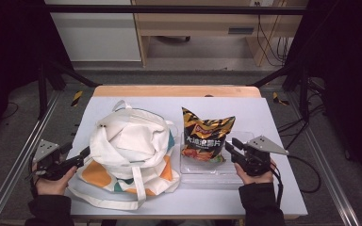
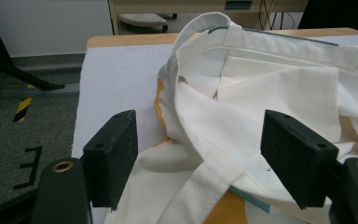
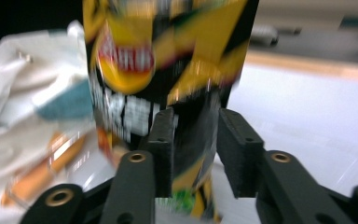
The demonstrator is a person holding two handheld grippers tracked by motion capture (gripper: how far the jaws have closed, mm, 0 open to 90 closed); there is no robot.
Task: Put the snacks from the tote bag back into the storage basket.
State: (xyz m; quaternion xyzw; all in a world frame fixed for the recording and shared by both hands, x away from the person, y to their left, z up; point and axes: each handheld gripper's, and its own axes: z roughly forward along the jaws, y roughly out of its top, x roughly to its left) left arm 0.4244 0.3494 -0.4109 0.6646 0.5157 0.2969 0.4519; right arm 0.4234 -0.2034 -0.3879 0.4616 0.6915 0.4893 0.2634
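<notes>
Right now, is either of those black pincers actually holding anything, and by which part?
Nothing is gripped. The right gripper straddles the black-and-yellow crisp bag's edge; the left gripper stands open over the white cloth tote bag.

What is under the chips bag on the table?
The chips bag stands in a clear plastic tray, which rests on the white table. The bag itself covers the tray floor beneath it, so anything lying there is hidden.
</notes>
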